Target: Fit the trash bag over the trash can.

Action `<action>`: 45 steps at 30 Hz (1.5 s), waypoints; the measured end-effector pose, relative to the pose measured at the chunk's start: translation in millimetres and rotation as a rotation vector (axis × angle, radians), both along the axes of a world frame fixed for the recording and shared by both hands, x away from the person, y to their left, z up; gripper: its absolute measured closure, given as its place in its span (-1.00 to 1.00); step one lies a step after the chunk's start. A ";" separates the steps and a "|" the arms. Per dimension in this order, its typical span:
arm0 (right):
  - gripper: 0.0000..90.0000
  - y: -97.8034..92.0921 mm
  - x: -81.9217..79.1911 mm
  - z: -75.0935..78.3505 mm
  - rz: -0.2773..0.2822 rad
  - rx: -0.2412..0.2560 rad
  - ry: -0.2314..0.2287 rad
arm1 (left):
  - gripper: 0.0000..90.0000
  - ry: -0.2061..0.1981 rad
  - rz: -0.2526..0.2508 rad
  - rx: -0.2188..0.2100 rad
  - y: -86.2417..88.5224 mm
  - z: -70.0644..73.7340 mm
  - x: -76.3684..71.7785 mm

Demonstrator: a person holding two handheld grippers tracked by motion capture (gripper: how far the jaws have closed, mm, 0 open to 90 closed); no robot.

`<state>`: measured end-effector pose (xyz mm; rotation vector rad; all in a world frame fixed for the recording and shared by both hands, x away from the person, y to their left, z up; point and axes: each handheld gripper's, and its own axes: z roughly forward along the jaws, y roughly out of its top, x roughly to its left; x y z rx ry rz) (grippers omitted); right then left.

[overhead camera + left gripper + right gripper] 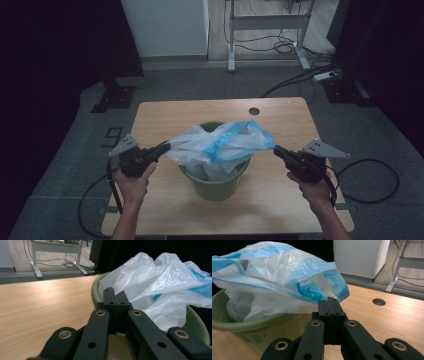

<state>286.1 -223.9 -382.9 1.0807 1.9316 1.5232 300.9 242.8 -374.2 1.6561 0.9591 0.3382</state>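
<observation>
Where the high view looks down on the wooden table (165, 112), a green bin (215, 182) stands at its centre with a white-and-blue plastic bag (220, 142) stretched above the rim. The left gripper (165, 148) pinches the bag's edge at nine o'clock of the bin, the right gripper (276, 149) its blue corner at three o'clock; a cable hole (254, 111) lies at twelve o'clock.

Closer in, the left gripper view shows the left gripper (116, 296) with jaws pressed together on white film of the bag (160, 277), the bin's rim (95, 290) just behind.

Along the right gripper (329, 300), jaws clamp together on the bag's blue hem (337, 287), above the bin (249, 325).
</observation>
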 end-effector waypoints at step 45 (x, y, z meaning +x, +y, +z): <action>0.96 29.2 3.8 -6.4 0.075 -0.065 0.030 | 0.62 0.013 0.015 -0.031 12.0 -17.0 -21.3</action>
